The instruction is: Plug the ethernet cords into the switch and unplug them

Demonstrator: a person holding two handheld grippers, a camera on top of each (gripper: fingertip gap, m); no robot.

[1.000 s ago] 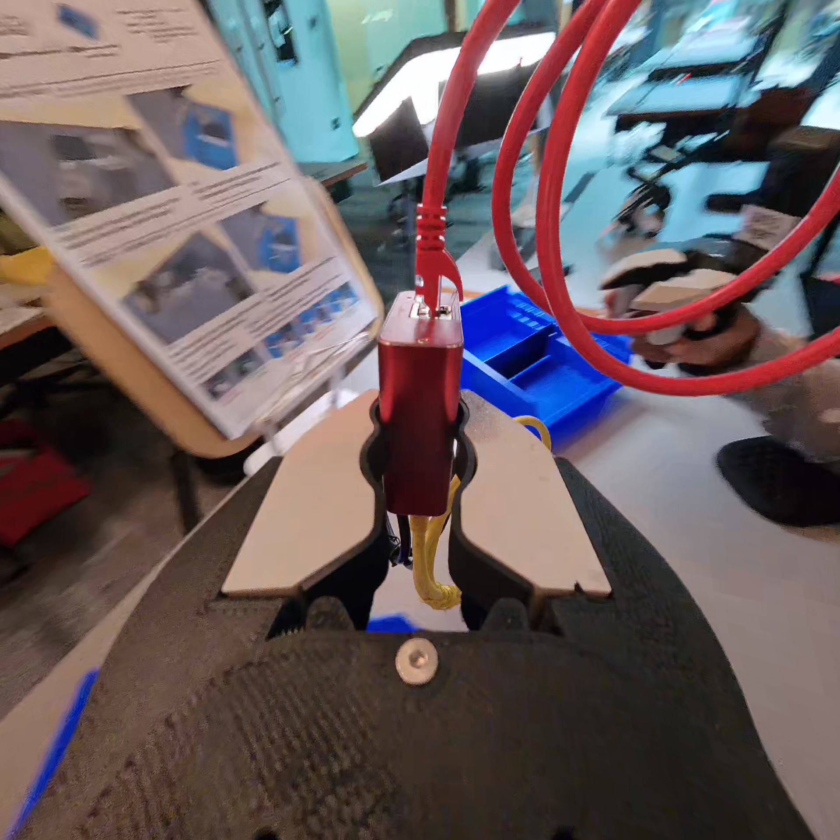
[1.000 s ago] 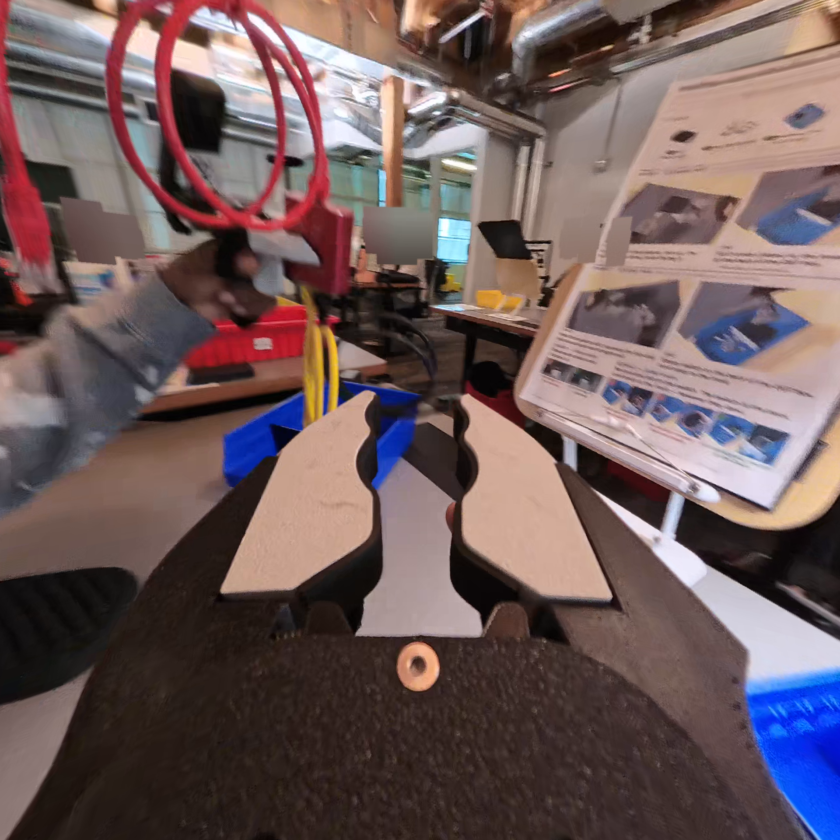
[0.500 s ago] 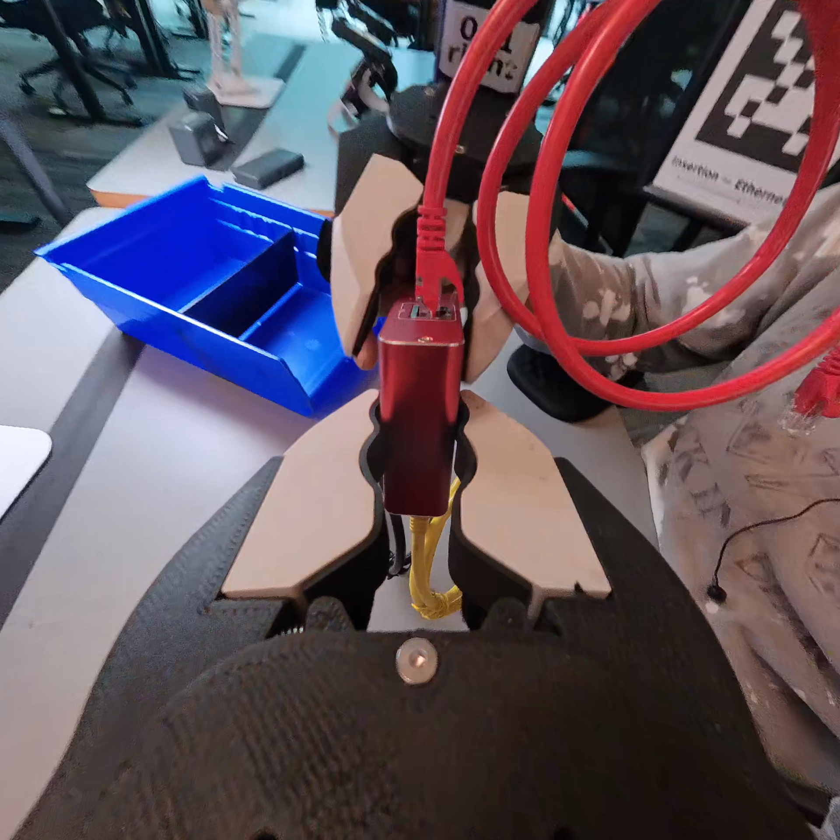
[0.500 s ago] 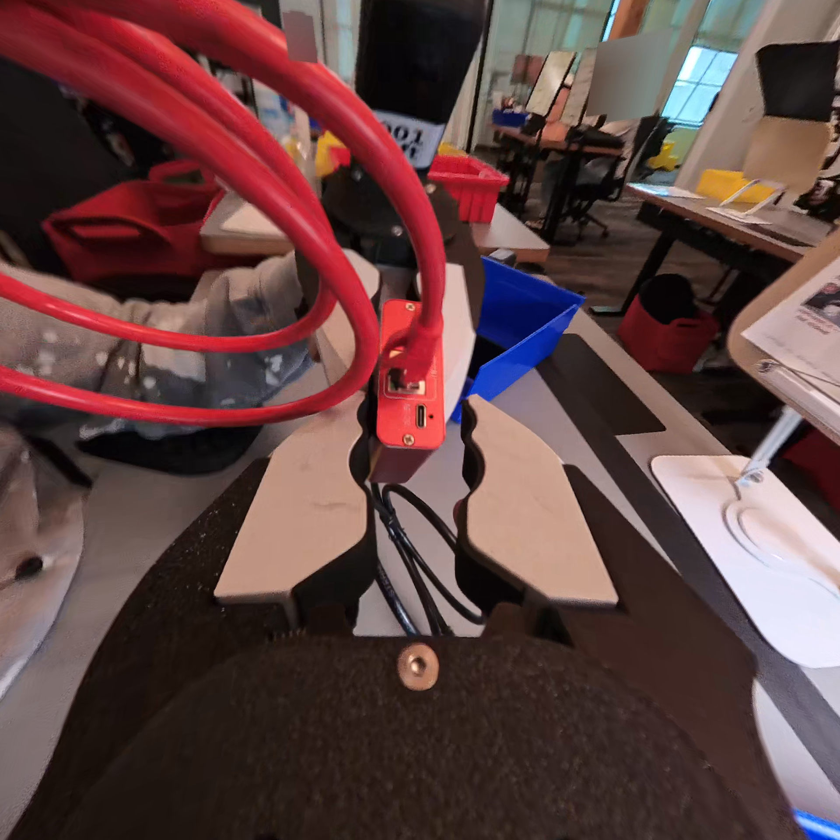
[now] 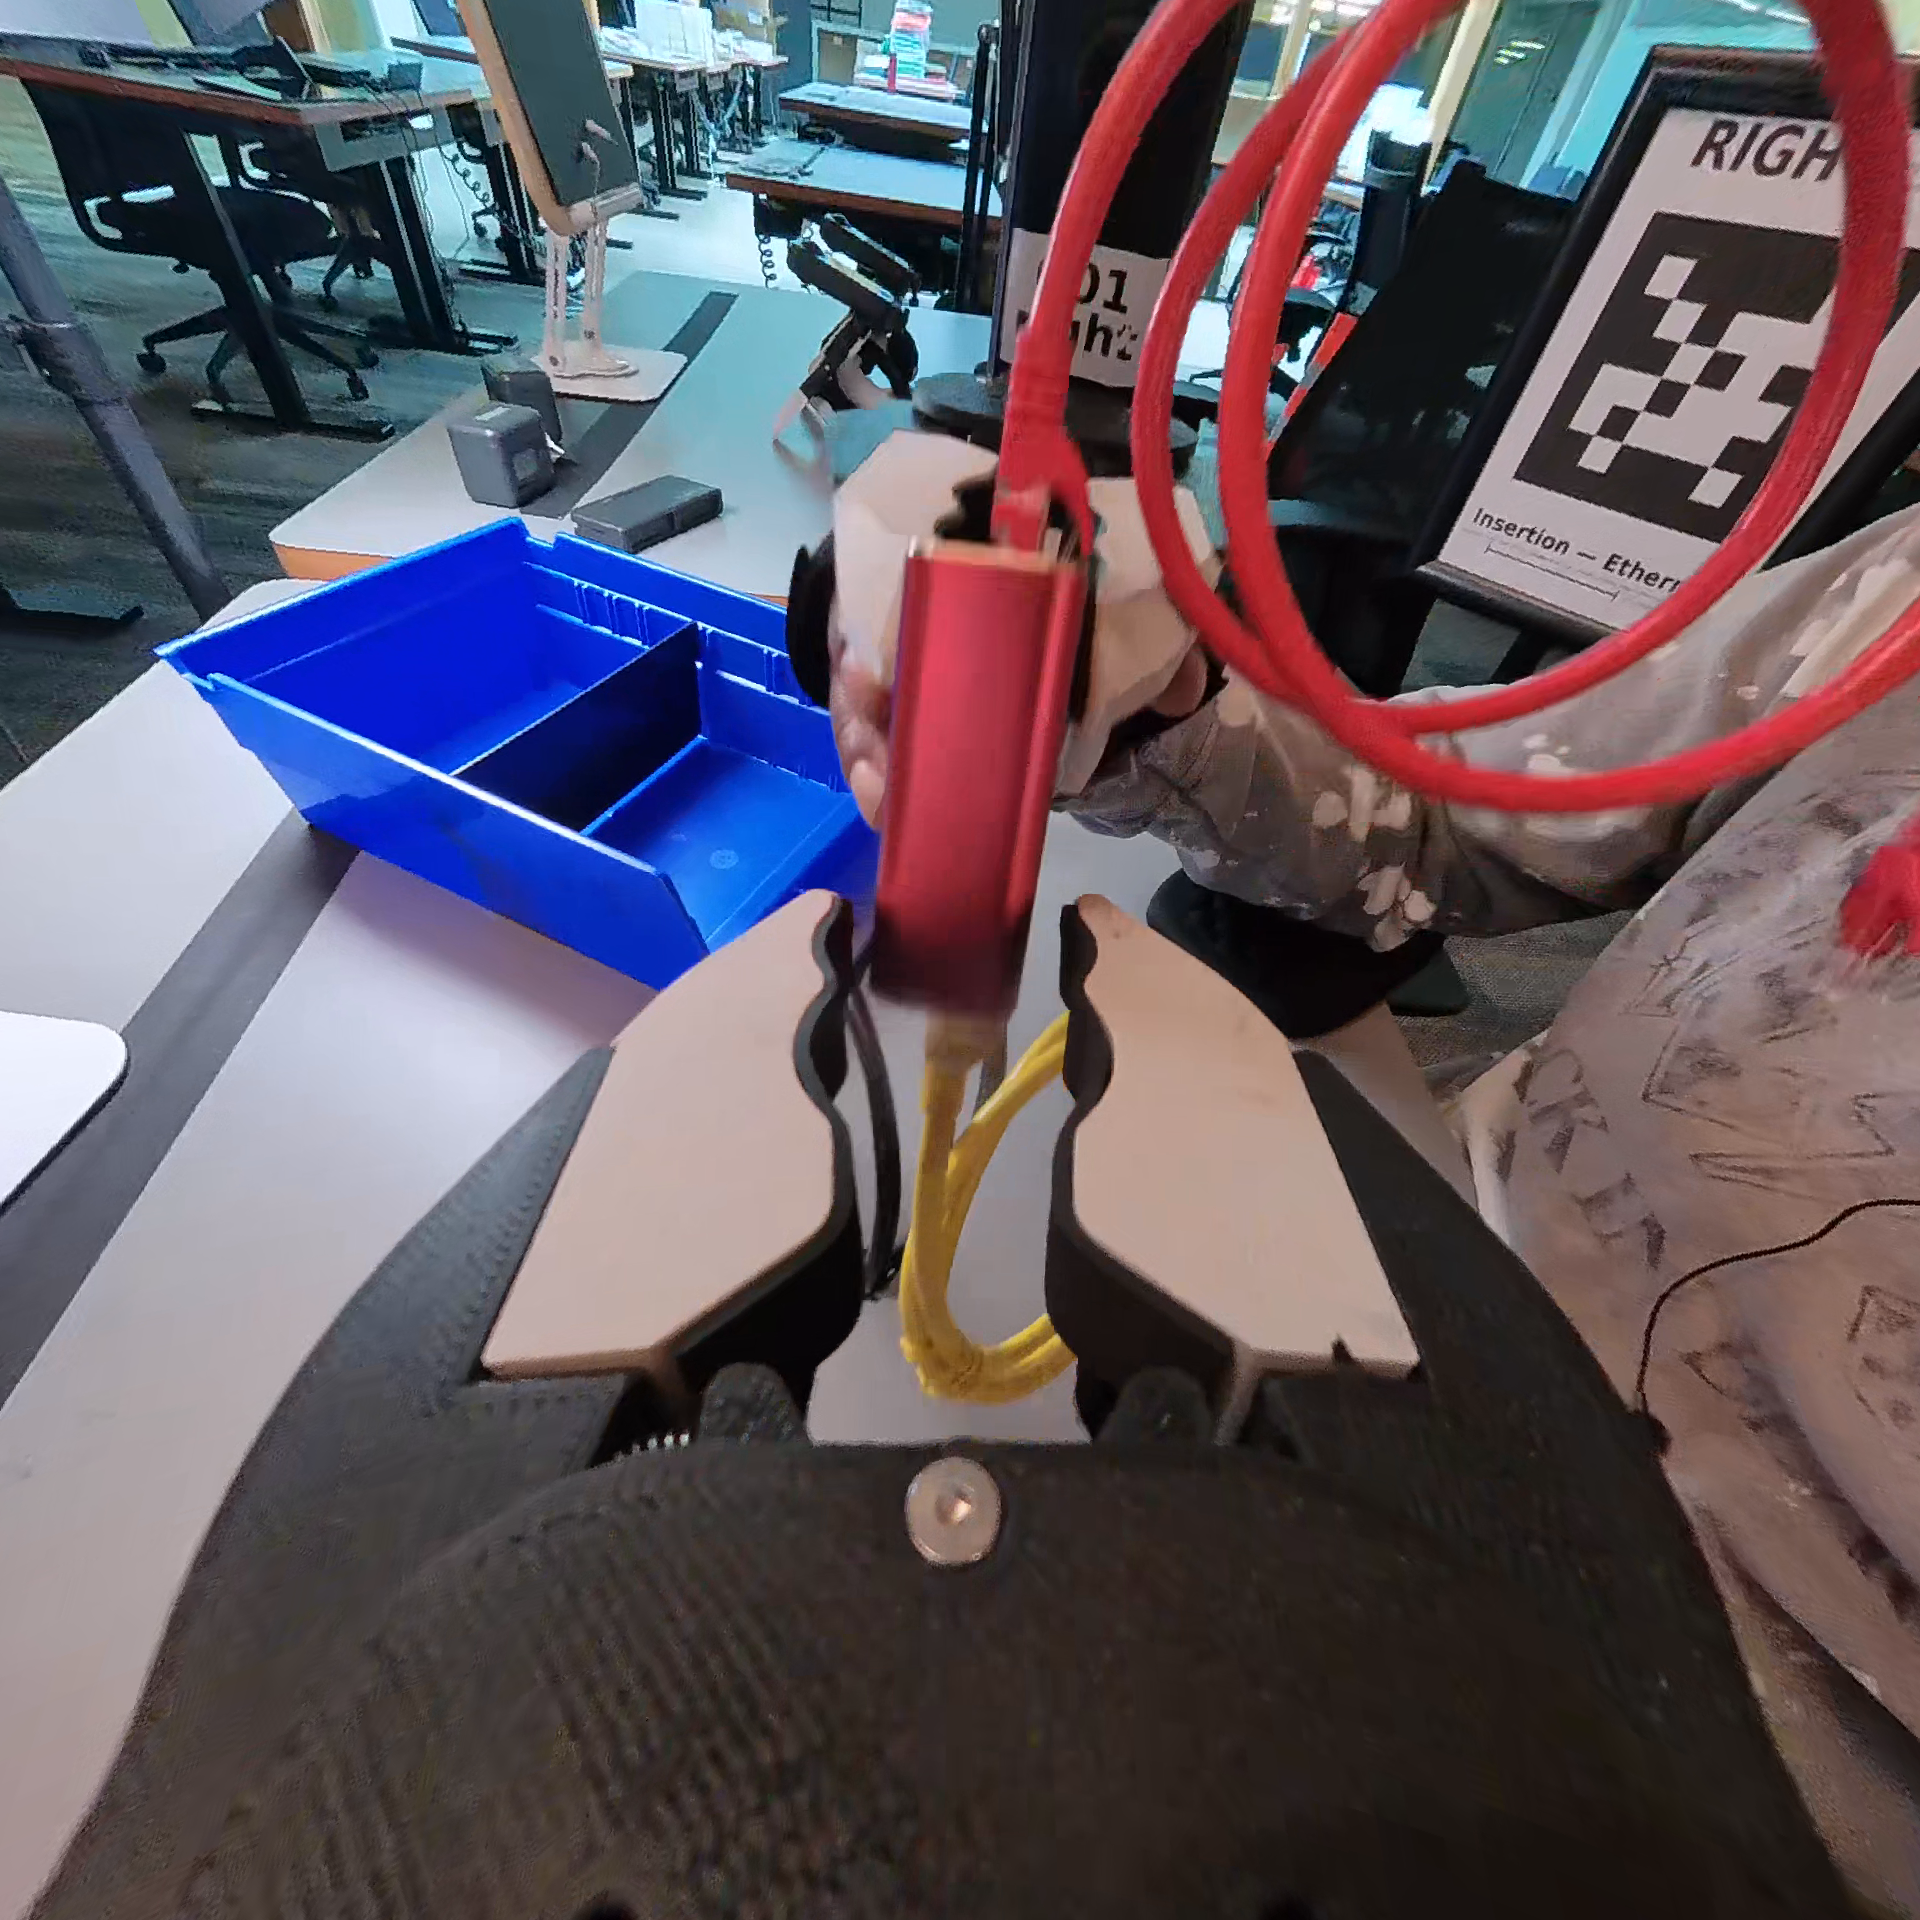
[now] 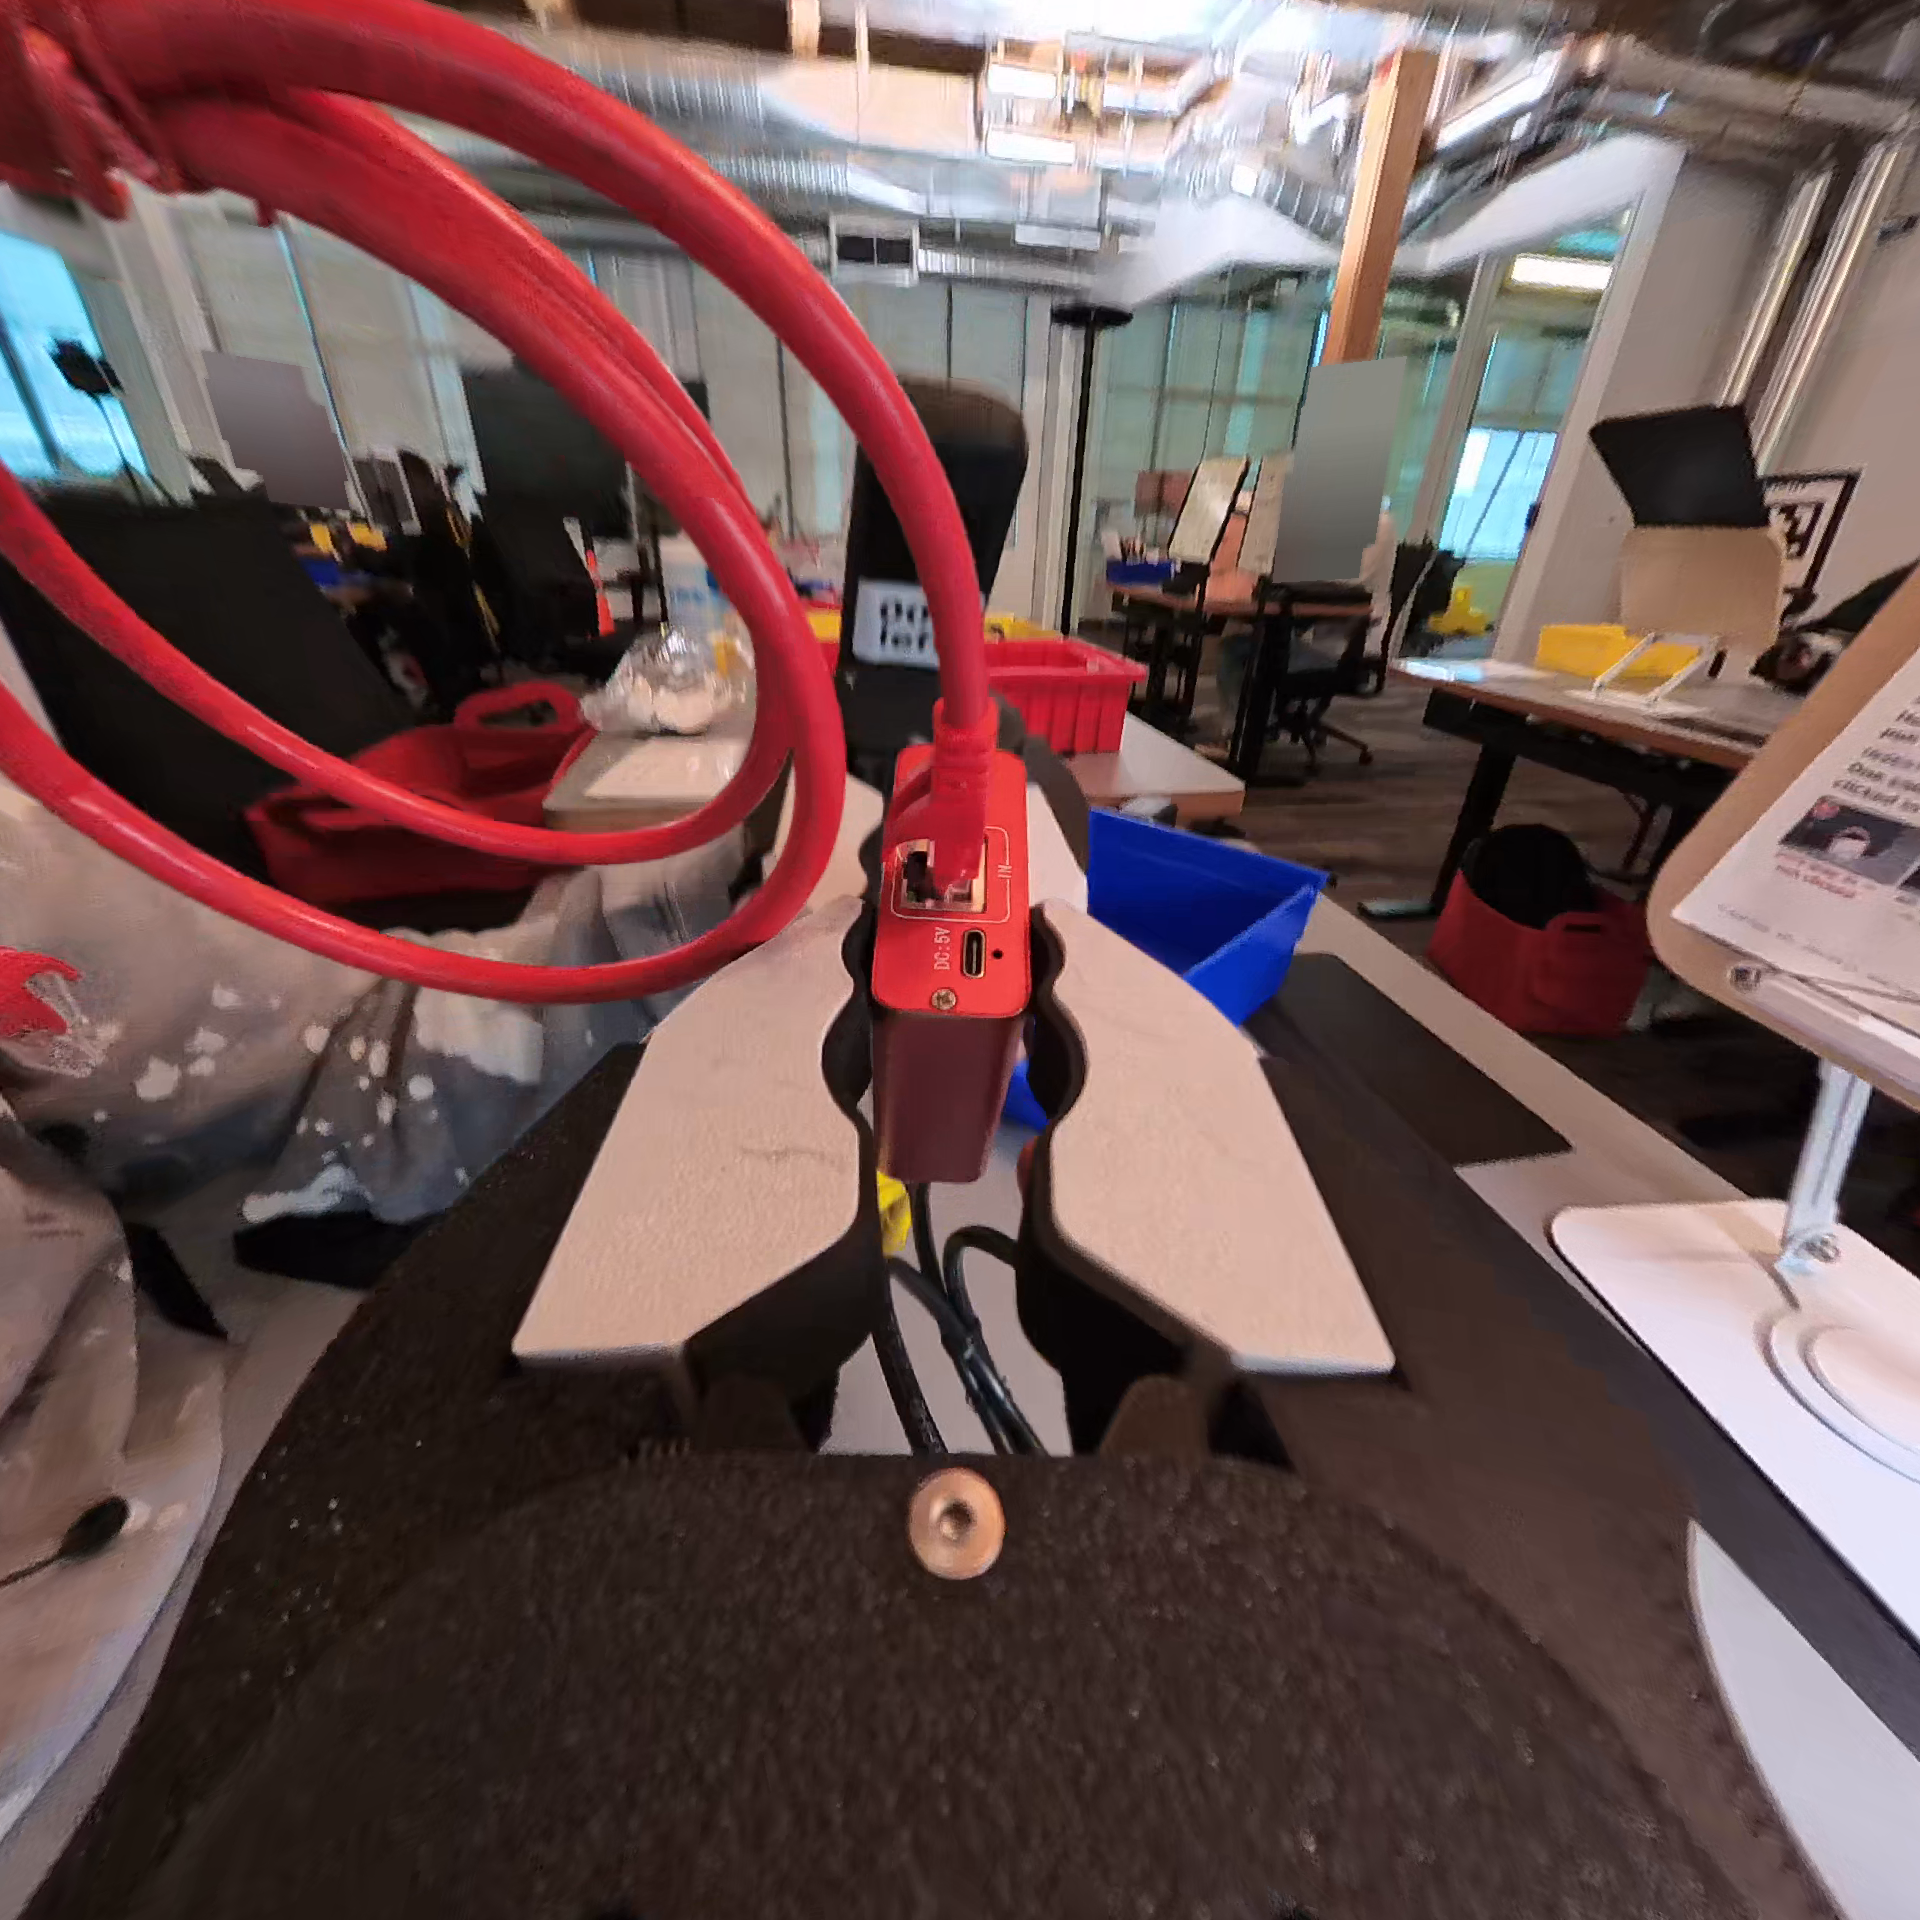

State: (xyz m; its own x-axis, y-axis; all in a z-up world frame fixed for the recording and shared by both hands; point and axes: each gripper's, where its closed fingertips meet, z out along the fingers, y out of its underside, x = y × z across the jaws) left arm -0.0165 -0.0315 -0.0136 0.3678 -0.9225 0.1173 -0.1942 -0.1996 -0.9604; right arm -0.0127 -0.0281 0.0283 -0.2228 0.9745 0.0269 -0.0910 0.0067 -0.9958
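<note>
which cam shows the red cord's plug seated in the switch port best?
Right wrist view: it faces the switch port end, where the red cord plug sits in the socket, right gripper shut on the body. Left wrist view shows only the switch's side; the plug is half hidden behind its top edge.

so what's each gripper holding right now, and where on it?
Right gripper: red switch, jaws on its side faces near the port end. Left gripper: open, nothing held.

Behind my grey table (image 5: 343,1091): office desks (image 6: 1579,717), wheeled chairs (image 5: 208,239), tall windows (image 6: 1195,416), exposed ceiling ducts (image 6: 935,114).
</note>
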